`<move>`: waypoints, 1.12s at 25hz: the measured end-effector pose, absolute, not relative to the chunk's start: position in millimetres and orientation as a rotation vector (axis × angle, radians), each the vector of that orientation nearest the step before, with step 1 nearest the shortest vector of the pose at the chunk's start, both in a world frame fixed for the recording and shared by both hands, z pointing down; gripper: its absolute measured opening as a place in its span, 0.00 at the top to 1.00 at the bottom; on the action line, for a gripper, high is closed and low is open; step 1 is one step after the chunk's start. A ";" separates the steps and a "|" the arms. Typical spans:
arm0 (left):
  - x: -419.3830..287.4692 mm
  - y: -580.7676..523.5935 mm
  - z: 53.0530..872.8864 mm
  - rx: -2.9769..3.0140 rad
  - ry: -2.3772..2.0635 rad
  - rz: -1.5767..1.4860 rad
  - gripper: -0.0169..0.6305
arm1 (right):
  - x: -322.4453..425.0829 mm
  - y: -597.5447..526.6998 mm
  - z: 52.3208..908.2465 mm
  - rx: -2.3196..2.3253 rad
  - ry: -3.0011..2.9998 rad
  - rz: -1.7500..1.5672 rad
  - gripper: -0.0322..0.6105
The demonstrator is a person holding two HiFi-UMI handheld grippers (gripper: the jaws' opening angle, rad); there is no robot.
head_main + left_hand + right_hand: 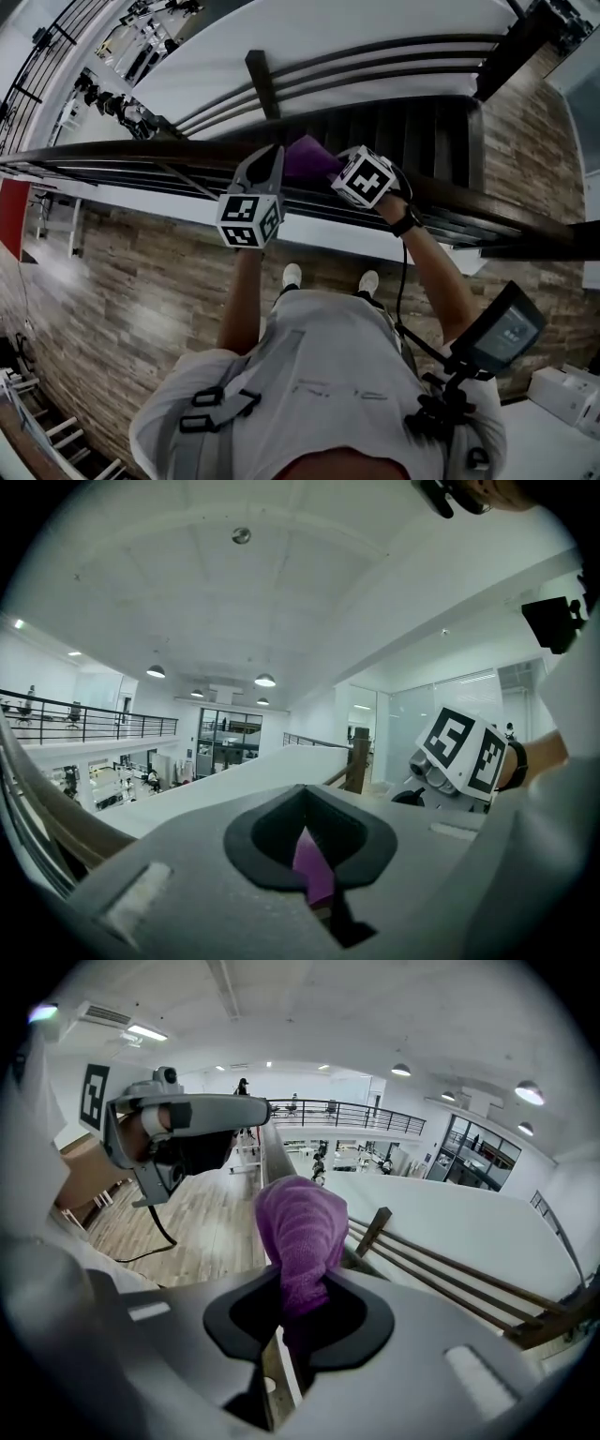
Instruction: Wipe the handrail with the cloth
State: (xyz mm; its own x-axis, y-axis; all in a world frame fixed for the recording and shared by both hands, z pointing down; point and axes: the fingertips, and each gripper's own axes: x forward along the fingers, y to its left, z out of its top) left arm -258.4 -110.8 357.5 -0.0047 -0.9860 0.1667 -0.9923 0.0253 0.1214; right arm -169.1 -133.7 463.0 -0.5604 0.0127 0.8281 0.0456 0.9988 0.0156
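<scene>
Wood-plank flooring (141, 272) runs along an upper landing that looks out over a bright, white-ceilinged hall, with dark stairs (403, 122) dropping away beyond a dark handrail (112, 150). At the rail, between the two tools, sits a purple cloth (309, 157). It is bunched into a soft hump and lies on the line of the rail top; how hard it presses on the rail cannot be told.

The right gripper (336, 172) has its jaws closed on the cloth. In the right gripper view, the fabric (300, 1222) rises in a thick fold straight out of the pinch, and the rail runs on past it. The left gripper (267, 155) reaches in from the other side, its tip just beside the cloth. In the left gripper view, the jaws stand almost together, and a narrow wedge of purple fabric (314, 874) is caught in the slit between them.

Each tool carries a cube with square black-and-white markers: the left cube (248, 220) is on the near side of the rail, and the right cube (366, 178) is over it. The person stands close to the rail, white shoes (292, 275) on the planks and a dark watch (406, 222) on the right wrist. A small screen (502, 333) juts from the chest harness.
</scene>
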 end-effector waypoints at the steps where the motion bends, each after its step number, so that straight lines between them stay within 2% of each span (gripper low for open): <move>1: -254.2 -112.9 357.2 2.076 -2.080 0.053 0.97 | -164.3 -133.3 462.6 -0.036 -2.164 -0.038 0.83; 9: -216.6 -131.6 357.4 2.166 -1.990 0.061 0.97 | -109.2 -154.1 465.9 0.088 -2.147 -0.021 0.83; 28: -69.1 -195.3 353.7 2.465 -1.618 0.083 0.97 | 28.3 -200.2 461.3 0.435 -2.134 0.135 0.84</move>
State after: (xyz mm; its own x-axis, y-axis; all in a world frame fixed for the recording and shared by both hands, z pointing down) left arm -69.1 -195.3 353.7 0.4020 -0.9030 0.1513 -0.9138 -0.3852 0.1288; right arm 28.3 -200.2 461.3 -0.5112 -0.2559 0.8205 -0.3573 0.9315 0.0679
